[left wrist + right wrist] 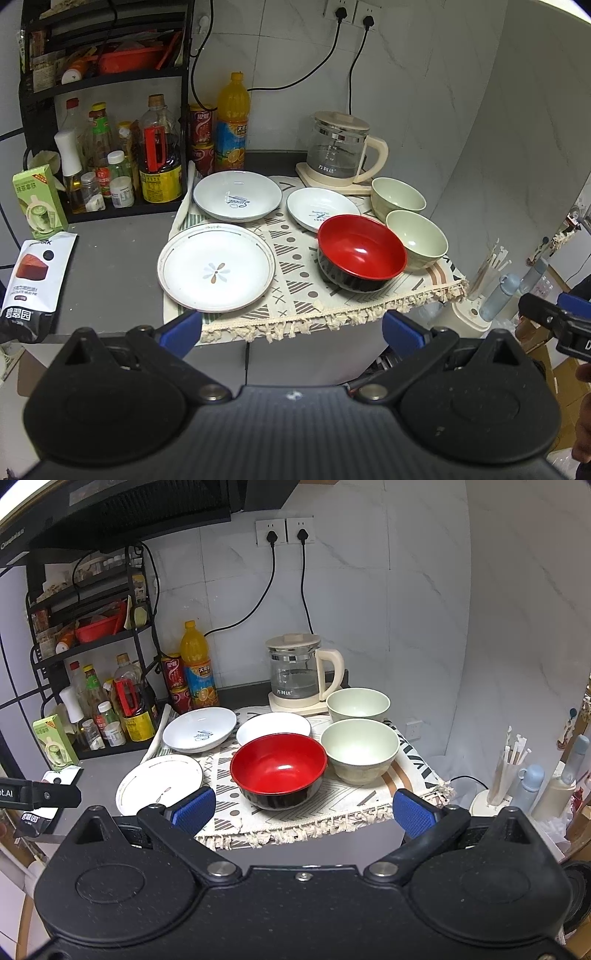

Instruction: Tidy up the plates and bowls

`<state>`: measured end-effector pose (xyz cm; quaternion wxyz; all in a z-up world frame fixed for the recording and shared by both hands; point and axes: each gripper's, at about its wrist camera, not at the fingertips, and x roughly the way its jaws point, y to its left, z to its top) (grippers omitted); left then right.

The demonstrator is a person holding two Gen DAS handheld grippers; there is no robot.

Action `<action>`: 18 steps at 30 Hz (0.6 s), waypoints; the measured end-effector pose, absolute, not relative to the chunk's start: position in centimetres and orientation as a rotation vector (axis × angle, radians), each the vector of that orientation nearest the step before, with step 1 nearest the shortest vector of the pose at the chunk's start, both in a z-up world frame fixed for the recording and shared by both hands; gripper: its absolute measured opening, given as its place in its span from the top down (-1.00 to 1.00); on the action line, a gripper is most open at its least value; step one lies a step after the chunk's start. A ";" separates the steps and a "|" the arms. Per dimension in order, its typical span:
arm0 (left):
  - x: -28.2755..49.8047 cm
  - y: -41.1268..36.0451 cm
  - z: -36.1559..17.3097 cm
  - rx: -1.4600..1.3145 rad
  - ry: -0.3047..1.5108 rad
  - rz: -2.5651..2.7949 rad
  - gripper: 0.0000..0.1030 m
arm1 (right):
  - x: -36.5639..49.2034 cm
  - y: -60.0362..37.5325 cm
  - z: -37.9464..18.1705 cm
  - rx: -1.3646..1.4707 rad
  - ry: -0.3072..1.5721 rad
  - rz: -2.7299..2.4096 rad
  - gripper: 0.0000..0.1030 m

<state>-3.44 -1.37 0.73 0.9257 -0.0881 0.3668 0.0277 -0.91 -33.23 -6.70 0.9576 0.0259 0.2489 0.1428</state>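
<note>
**Both grippers spread wide before the dishes**

Left gripper point(291, 328), empty, faces the flower plate point(216, 271) on the patterned cloth point(295, 291); this view alone shows the snack bag point(31, 277).

Right gripper point(303, 810), empty, faces the red bowl point(279, 770); two green bowls point(360, 749) sit just beside it.

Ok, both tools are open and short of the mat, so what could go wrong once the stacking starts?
The red bowl sits against the near green bowl and overlaps the small white plate, so lifting it could jostle either. The fringed mat overhangs the counter edge; a snagged left tool or right tool could drag the dishes.
</note>
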 end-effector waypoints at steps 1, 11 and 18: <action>-3.5 -1.3 0.8 -0.183 0.750 0.060 -1.00 | -0.9 -33.3 -6.6 0.054 0.505 0.291 -1.00; -4.1 -0.5 0.4 -0.228 0.751 0.074 -1.00 | -0.9 -33.2 -6.6 0.046 0.502 0.293 -1.00; -4.3 -0.3 0.5 -0.220 0.752 0.080 -1.00 | -0.7 -33.7 -6.4 0.059 0.503 0.294 -1.00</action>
